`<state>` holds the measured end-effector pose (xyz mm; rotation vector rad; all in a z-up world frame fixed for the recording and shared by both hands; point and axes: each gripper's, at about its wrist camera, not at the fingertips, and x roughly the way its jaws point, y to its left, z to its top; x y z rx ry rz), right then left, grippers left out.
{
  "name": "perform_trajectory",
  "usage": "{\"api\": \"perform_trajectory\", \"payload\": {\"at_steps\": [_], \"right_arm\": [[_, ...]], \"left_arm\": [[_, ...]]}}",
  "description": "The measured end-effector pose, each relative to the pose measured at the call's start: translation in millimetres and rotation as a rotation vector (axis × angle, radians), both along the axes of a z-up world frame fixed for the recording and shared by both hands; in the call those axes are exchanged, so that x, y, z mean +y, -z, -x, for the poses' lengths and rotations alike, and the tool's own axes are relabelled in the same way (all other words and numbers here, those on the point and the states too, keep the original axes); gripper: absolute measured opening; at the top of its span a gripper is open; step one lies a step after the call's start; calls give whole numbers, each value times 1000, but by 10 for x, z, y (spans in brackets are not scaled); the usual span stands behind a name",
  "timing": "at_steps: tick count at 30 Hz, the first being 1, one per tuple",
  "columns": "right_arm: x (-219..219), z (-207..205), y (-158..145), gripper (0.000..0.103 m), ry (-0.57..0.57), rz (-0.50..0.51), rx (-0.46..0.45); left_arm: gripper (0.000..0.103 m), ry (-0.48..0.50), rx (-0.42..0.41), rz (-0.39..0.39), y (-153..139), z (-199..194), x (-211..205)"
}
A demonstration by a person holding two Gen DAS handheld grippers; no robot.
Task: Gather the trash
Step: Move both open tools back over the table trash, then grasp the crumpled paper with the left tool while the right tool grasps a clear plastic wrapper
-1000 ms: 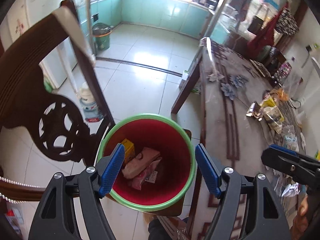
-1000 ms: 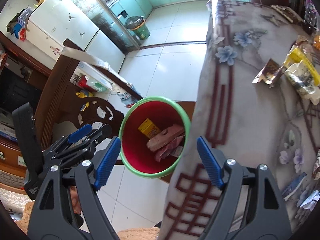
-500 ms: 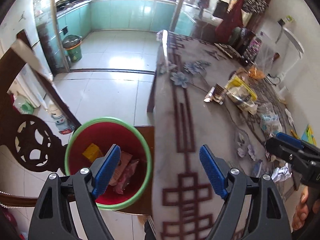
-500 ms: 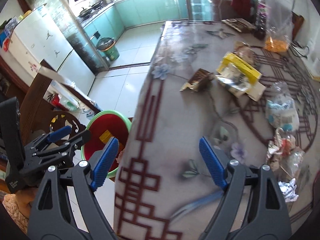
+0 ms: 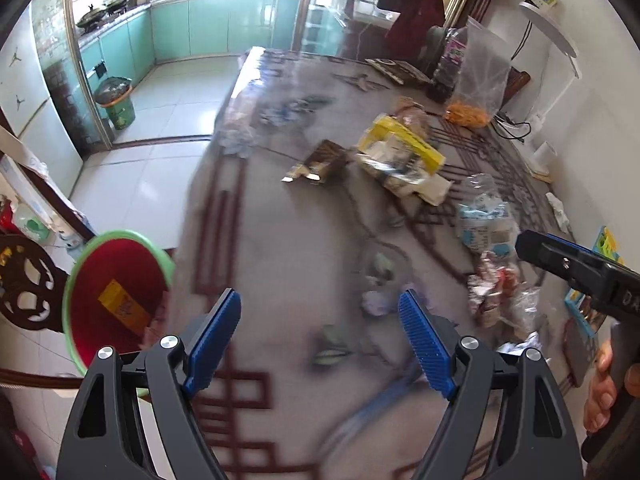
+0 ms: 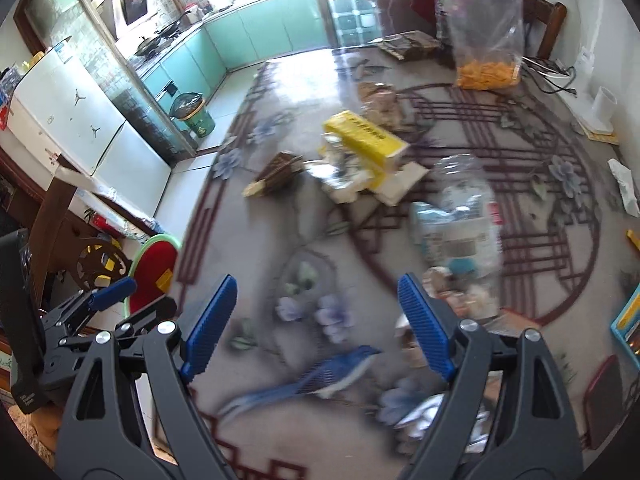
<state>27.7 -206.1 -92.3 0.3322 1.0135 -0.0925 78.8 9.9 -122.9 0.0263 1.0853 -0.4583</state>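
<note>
The red bin with a green rim stands beside the table's left edge, with a yellow packet inside; it also shows in the right wrist view. Trash lies on the patterned tablecloth: a brown wrapper, a yellow box on a pile of packets, a crushed clear bottle and crumpled wrappers. My left gripper is open and empty above the table's near part. My right gripper is open and empty above the cloth, close to the bottle and wrappers.
A clear bag of orange snacks and a tall bottle stand at the table's far side. A carved wooden chair is left of the bin. A green kitchen bin stands on the tiled floor.
Both grippers have swung right, from over the red bin to over the table. The bin has shifted to the left edge of both views. Both stay open and empty.
</note>
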Motion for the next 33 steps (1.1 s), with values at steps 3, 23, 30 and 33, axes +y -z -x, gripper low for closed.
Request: {"api": "perform_trajectory", "payload": {"at_steps": [3, 23, 30, 33], "right_arm": [[-409, 47, 48, 82, 41, 9, 8], [-1697, 17, 393, 82, 152, -26, 69], [-1637, -101, 504, 82, 116, -45, 93], [-1664, -138, 533, 82, 112, -69, 100]], "left_arm": [[78, 37, 18, 15, 2, 133, -366], [77, 189, 230, 0, 631, 245, -1923], [39, 145, 438, 110, 984, 106, -1952], [26, 147, 402, 80, 935, 101, -1880]]}}
